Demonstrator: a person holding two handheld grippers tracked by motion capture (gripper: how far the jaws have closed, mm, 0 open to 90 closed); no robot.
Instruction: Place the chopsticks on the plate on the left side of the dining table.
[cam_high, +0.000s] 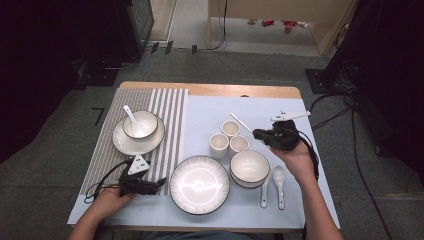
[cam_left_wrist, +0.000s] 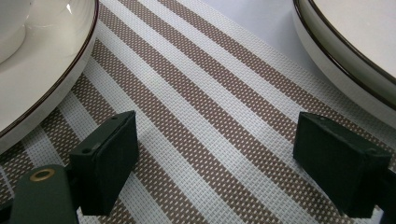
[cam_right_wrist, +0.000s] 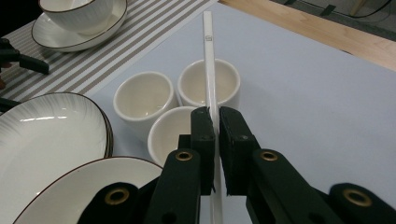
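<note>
Right tool (cam_right_wrist: 214, 122): jaws closed on a white chopstick (cam_right_wrist: 208, 56), pads pressing its two sides near the lower end, most of the stick projecting ahead of the tips.

Chopstick position: lifted off the tabletop (cam_high: 280, 100), above the group of three cups (cam_high: 229, 137), right of centre. Long axis in line with the jaws; in the high view, running from the tool up and to the left, free end farthest from the hand.

Left tool (cam_left_wrist: 215, 154): jaws wide apart, nothing between them, resting low over the striped placemat (cam_left_wrist: 210, 93) between the saucer (cam_left_wrist: 42, 88) and the large plate (cam_left_wrist: 345, 60).

Deciding relation: placemat and its bowl (cam_high: 140, 123) lie well to the left of the held chopstick, across the cups. Likely next move, as a judgement: carry leftward, with a turn of the wrist to lay the long axis along the stripes. Left tool nearer to that spot, but empty.
</note>
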